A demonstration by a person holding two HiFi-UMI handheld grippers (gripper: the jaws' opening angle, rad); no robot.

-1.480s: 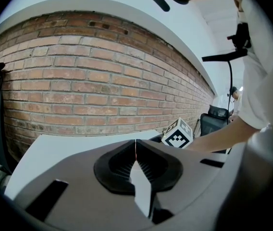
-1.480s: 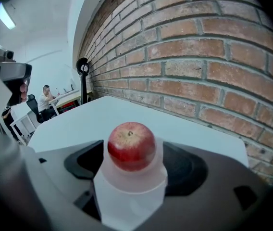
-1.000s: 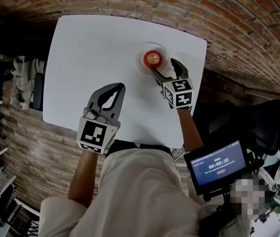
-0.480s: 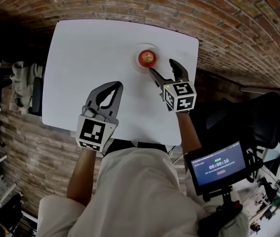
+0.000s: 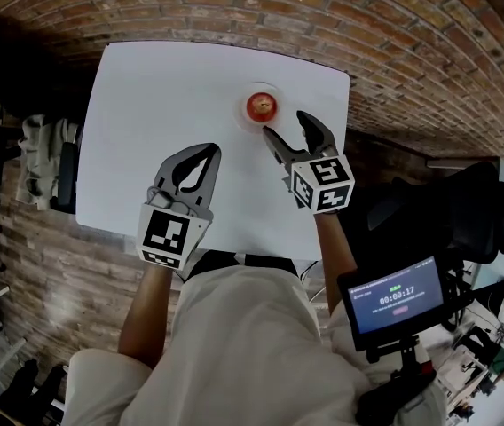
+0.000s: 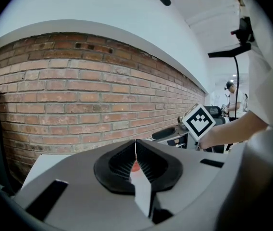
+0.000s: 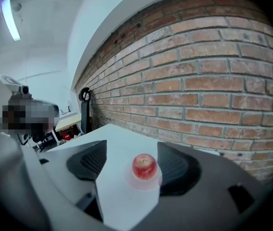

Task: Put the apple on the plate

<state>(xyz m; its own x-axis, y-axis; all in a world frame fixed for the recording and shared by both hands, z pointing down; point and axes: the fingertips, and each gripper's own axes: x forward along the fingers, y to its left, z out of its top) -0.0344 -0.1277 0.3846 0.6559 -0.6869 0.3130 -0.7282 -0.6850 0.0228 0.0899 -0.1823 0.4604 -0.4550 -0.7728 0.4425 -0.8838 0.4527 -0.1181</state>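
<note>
The right gripper [image 5: 285,124] is released, its jaws just closing a little yet wide, nothing between them; the left gripper [image 5: 200,154] is clenched empty. Just ahead, the apple [image 5: 262,106] sits on the plate [image 7: 141,184] — plain only in the right gripper view — on the white table [image 5: 163,78], with a brick wall [image 7: 213,81] behind.

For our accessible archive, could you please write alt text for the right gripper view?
A red apple sits on a pale plate on a white table, seen beyond the gap of the right gripper, whose open fingers have just been closing slightly and hold nothing. A brick wall rises behind the table.
</note>
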